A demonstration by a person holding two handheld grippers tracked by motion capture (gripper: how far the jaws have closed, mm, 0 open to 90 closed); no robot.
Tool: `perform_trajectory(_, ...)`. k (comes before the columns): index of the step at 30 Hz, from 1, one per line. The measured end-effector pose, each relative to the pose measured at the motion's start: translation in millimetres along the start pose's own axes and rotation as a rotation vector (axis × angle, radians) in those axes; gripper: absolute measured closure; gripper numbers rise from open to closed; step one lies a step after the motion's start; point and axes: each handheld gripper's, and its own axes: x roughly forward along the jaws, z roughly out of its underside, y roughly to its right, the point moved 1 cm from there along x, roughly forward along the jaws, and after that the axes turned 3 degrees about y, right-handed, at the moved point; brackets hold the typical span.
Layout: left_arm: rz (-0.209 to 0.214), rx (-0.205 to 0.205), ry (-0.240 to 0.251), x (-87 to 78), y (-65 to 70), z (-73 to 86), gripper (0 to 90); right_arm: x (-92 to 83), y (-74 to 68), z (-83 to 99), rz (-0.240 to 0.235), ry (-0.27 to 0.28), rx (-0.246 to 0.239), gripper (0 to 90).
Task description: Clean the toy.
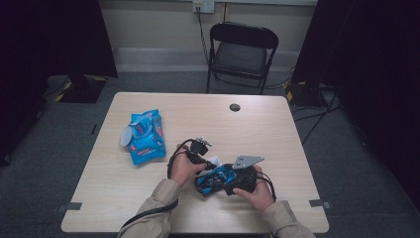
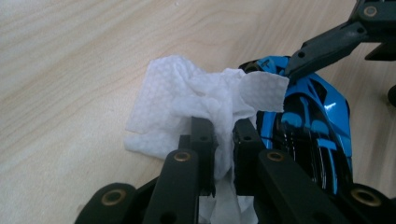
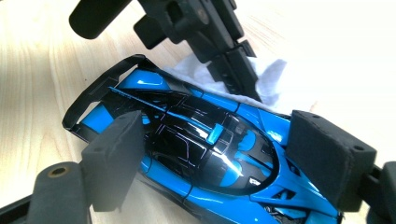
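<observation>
A blue and black toy car (image 3: 210, 149) sits crosswise between the foam pads (image 3: 116, 154) of my right gripper (image 3: 222, 156), which is shut on its two sides. In the high view the car (image 1: 214, 179) is near the table's front edge, with the right gripper (image 1: 229, 179) around it. My left gripper (image 2: 224, 128) is shut on a crumpled white wipe (image 2: 196, 98), which rests against the car's edge (image 2: 317, 126). From the right gripper view, the left gripper (image 3: 233, 60) comes down from the top with the wipe (image 3: 275, 84) behind the car.
A blue pack of wipes (image 1: 144, 136) with its lid flipped open lies on the left part of the wooden table (image 1: 148, 198). A dark round cap (image 1: 235, 107) is set in the far middle. A black folding chair (image 1: 240, 49) stands beyond the table.
</observation>
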Motion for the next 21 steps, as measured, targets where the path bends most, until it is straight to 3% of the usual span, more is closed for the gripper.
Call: perform_trajectory(21,-0.015,0.01,-0.04,-18.8,-2.4,16.4,82.5,0.1,-0.4,-0.4,0.0,-0.003,0.001,18.7)
